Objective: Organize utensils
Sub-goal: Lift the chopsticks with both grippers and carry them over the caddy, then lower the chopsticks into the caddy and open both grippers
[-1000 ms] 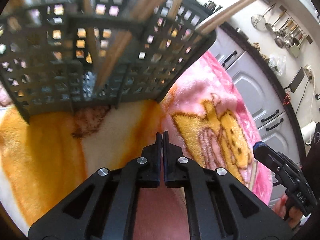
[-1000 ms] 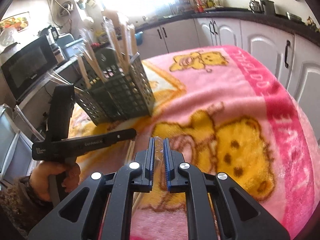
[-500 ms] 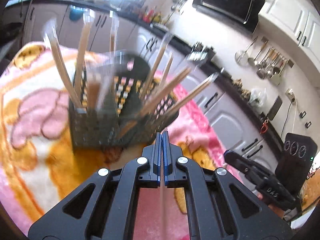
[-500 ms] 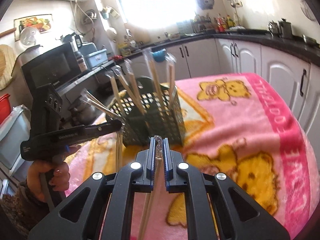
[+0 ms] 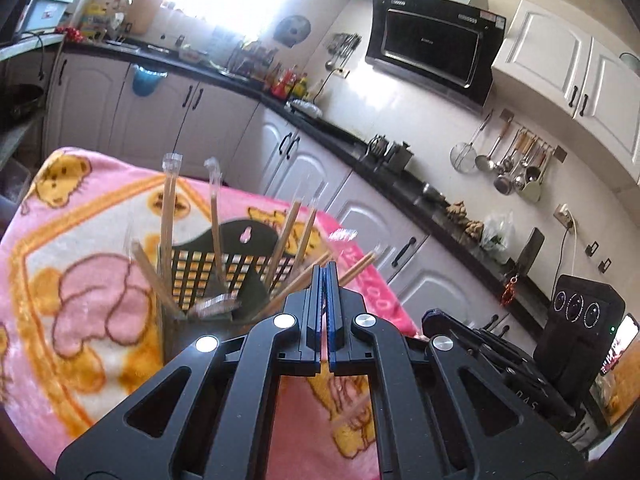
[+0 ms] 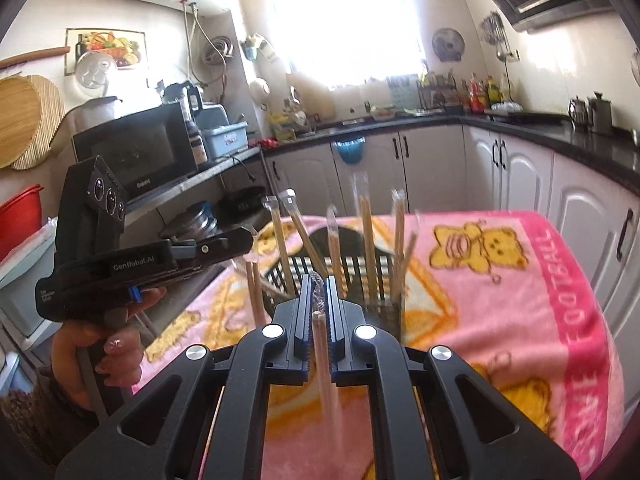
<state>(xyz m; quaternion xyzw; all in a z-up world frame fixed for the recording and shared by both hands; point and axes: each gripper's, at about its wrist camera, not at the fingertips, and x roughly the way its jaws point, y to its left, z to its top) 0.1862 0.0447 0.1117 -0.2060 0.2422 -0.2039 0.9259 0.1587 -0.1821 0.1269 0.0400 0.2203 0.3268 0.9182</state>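
A black mesh utensil basket (image 5: 208, 280) (image 6: 348, 276) stands on the pink blanket and holds several wrapped pairs of wooden chopsticks (image 5: 167, 204) (image 6: 366, 236), all leaning outward. My left gripper (image 5: 324, 280) is shut just above and in front of the basket; a faint blurred wrapped stick hangs below it. My right gripper (image 6: 319, 288) is shut on a wrapped pair of chopsticks (image 6: 326, 376) that hangs down between its fingers, raised in front of the basket. The left gripper also shows in the right wrist view (image 6: 236, 242).
The pink cartoon blanket (image 6: 520, 300) covers the table. Kitchen cabinets (image 6: 512, 168) and a black counter run behind and to the right. A microwave (image 6: 132, 156) sits on a shelf at the left. Hanging ladles (image 5: 508, 160) line the wall.
Both grippers have lifted up and back from the blanket; the basket now sits lower and farther off. The right gripper carries its wrapped chopsticks up with it.
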